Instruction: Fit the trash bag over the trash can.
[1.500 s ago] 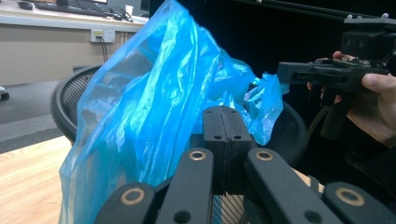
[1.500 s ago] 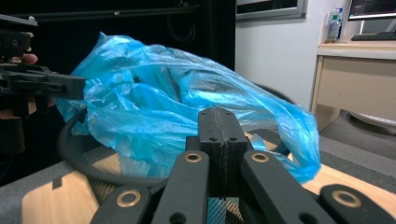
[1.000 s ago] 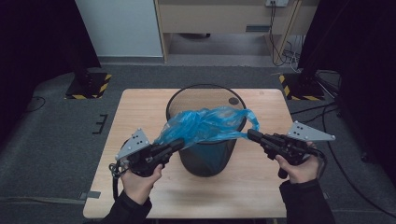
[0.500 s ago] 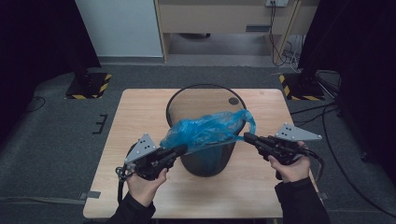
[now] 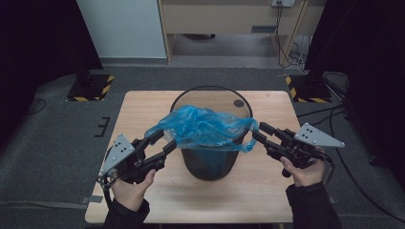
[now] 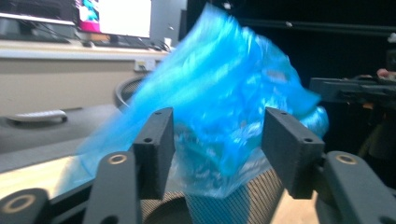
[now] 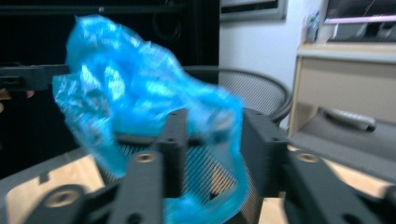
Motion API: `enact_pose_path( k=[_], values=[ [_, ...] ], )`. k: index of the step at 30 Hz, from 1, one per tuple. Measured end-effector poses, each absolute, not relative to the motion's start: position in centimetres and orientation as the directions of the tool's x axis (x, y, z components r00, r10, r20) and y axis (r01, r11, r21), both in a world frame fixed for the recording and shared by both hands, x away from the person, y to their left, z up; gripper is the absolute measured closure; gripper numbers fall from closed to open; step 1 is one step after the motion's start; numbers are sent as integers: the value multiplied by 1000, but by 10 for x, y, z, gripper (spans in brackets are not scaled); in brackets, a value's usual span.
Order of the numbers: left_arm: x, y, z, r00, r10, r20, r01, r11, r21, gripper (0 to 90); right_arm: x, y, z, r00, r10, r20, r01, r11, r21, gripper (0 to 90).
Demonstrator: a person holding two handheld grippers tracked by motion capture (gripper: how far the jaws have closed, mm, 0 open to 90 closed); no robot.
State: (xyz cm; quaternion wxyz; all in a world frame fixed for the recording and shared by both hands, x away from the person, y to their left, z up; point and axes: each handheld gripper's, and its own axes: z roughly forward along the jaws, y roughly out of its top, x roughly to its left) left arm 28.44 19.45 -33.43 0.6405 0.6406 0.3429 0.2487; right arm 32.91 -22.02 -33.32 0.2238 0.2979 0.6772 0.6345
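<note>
Draping a blue plastic bag (image 5: 207,128) over the black mesh bin (image 5: 210,160) on the tabletop (image 5: 143,109).
Left tongs (image 5: 163,141) and right tongs (image 5: 260,132) have just been opening, jaws apart, bag film loose between them.

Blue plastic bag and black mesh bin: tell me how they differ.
The crumpled, translucent blue plastic bag is soft and shapeless; the black wire-mesh waste bin is a rigid round cylinder. The bag drapes across the bin's near rim, while the bin stands upright on the wooden table. Both sit between the two grippers.
</note>
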Motion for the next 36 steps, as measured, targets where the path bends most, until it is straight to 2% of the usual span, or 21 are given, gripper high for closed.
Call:
enact_pose_path(
  k=[2, 5, 10, 11, 13, 15, 19, 24, 27, 32, 36],
  values=[
    [285, 200, -331, 629, 769, -113, 104, 61, 993, 417, 332, -220, -333, -703, 709, 58, 83, 1, 997, 496],
    [291, 206, -331, 626, 774, -99, 84, 59, 995, 392, 337, -216, -336, -699, 713, 49, 76, 6, 997, 436],
    [307, 215, -339, 642, 763, -79, 87, 30, 996, 360, 344, -205, -340, -714, 699, 34, 71, 24, 997, 437],
    [310, 217, -342, 650, 756, -78, 89, 26, 996, 360, 346, -204, -340, -709, 705, 26, 62, 25, 998, 459],
    [314, 217, -346, 668, 741, -66, 84, 13, 996, 367, 349, -204, -341, -700, 714, 20, 51, 22, 998, 615],
    [318, 216, -348, 690, 722, -61, 80, 8, 997, 380, 350, -205, -341, -700, 712, 46, 70, 5, 998, 731],
    [327, 215, -351, 695, 718, -44, 79, -15, 997, 470, 353, -207, -343, -697, 715, 58, 86, 3, 996, 862],
    [336, 212, -350, 721, 691, -58, 98, -18, 995, 703, 355, -211, -342, -693, 717, 72, 104, 1, 995, 883],
    [342, 208, -348, 707, 704, -61, 114, -29, 993, 790, 359, -212, -343, -678, 732, 69, 102, 1, 995, 885],
    [352, 205, -348, 679, 728, -95, 156, -17, 988, 872, 367, -211, -344, -658, 750, 63, 90, -5, 996, 892],
    [359, 206, -349, 660, 742, -117, 172, 2, 985, 884, 375, -210, -344, -638, 768, 57, 86, -2, 996, 895]
  ],
)
